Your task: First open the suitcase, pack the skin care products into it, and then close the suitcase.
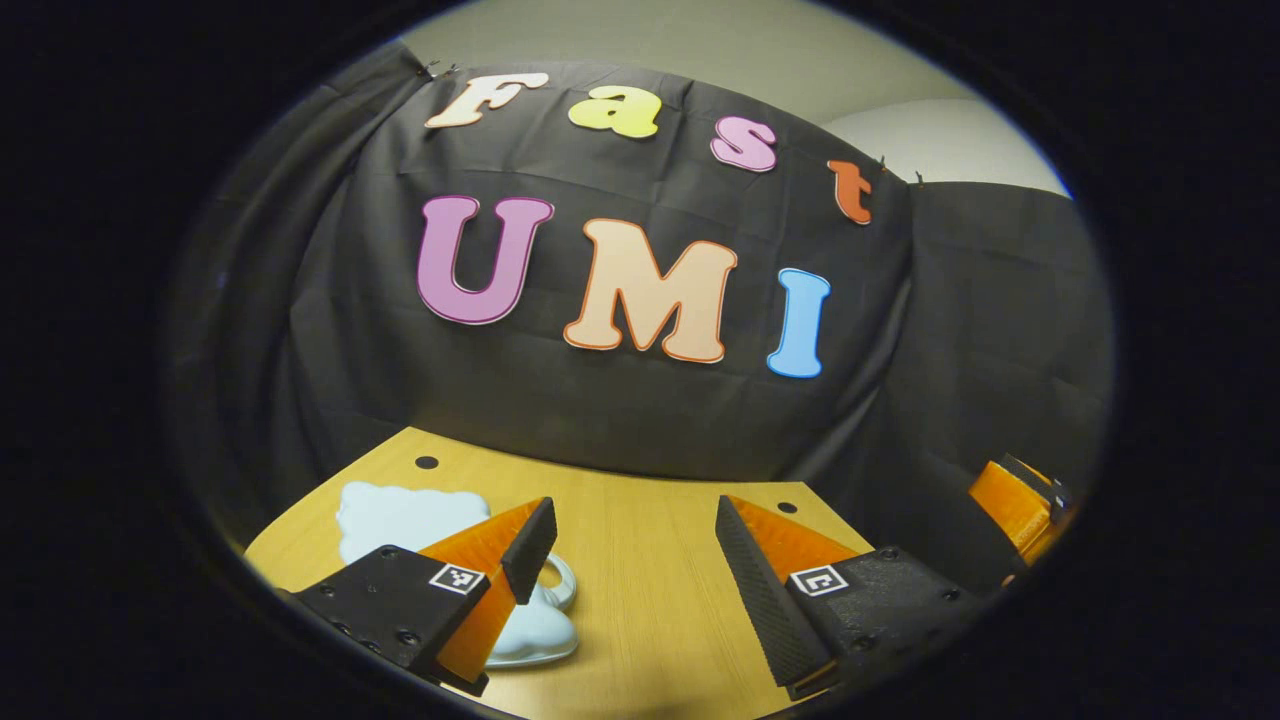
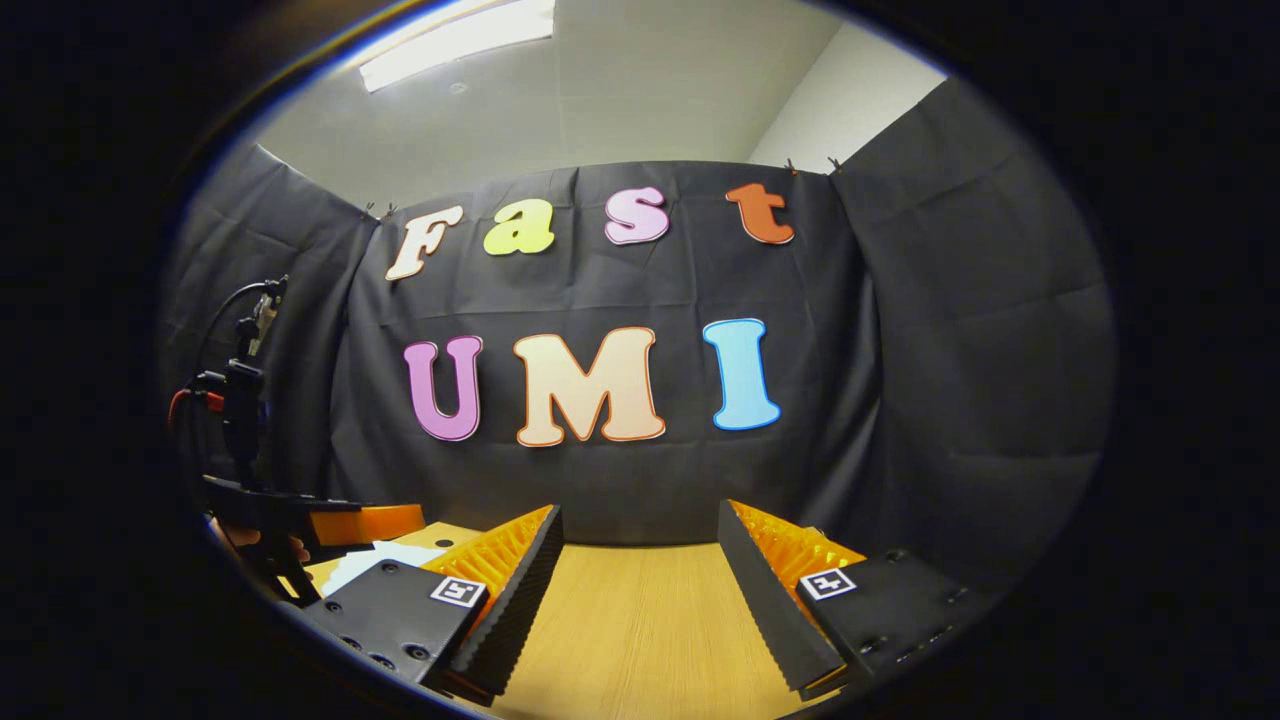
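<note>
In the left gripper view, your left hand-held gripper (image 1: 630,560) hangs above the worktop (image 1: 640,610) with its jaws spread wide and nothing between them. A pale blue case (image 1: 400,515) with scalloped edges and a small loop handle lies flat on the worktop, partly behind the left finger; it is probably the suitcase, and it looks shut. At the right edge the tip of your other gripper (image 1: 1015,505) peeks in, well apart. I cannot spot any skin care products here, so you risk reaching blind for them.

The danger on this side: the case is off to the left of the jaws, not between them. Close now and you pinch air, or nudge the case across the smooth wood. It looks light and may slide or lift whole when you pull at the lid.

In the right gripper view, your right hand-held gripper (image 2: 640,590) is likewise spread and empty over bare worktop (image 2: 640,640). The left gripper (image 2: 330,525) shows at the far left, held by a hand (image 2: 255,545), with the pale case (image 2: 365,562) just below it. Bring the right one over to steady the case, but watch that the two grippers do not knock together above it.
</note>
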`<action>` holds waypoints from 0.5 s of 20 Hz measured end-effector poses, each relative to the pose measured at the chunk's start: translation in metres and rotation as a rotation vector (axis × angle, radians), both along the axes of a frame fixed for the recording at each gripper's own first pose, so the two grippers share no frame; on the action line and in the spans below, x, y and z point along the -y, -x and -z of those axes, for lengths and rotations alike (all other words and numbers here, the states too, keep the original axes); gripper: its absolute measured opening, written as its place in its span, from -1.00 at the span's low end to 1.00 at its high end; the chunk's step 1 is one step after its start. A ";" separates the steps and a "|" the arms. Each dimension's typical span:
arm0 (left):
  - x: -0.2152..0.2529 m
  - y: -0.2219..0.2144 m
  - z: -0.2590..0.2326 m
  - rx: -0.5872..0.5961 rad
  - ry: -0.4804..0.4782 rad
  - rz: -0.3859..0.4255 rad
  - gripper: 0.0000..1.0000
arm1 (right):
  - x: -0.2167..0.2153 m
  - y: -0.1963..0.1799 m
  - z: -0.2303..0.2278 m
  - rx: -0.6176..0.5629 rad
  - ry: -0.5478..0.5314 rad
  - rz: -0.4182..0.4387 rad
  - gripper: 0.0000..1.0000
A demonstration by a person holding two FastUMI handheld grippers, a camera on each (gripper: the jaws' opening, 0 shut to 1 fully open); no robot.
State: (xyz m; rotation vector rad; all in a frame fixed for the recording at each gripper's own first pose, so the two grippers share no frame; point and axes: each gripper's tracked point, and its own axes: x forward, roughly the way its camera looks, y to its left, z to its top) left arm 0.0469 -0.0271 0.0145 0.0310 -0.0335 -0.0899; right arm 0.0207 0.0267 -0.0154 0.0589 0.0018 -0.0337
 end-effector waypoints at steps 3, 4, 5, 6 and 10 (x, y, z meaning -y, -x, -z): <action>-0.001 -0.001 0.001 -0.004 -0.014 0.021 0.89 | -0.001 0.006 -0.003 0.006 0.021 0.026 0.94; -0.002 0.000 0.001 -0.005 -0.012 0.025 0.89 | -0.001 0.006 -0.004 0.009 0.022 0.031 0.95; -0.002 0.000 0.000 -0.004 -0.008 0.029 0.89 | -0.001 0.007 -0.008 0.017 0.022 0.036 0.95; -0.001 0.000 -0.001 0.001 -0.004 0.033 0.89 | -0.001 0.007 -0.010 0.022 0.022 0.039 0.95; -0.002 0.002 -0.003 0.010 0.003 0.034 0.89 | -0.001 0.009 -0.013 0.024 0.042 0.036 0.95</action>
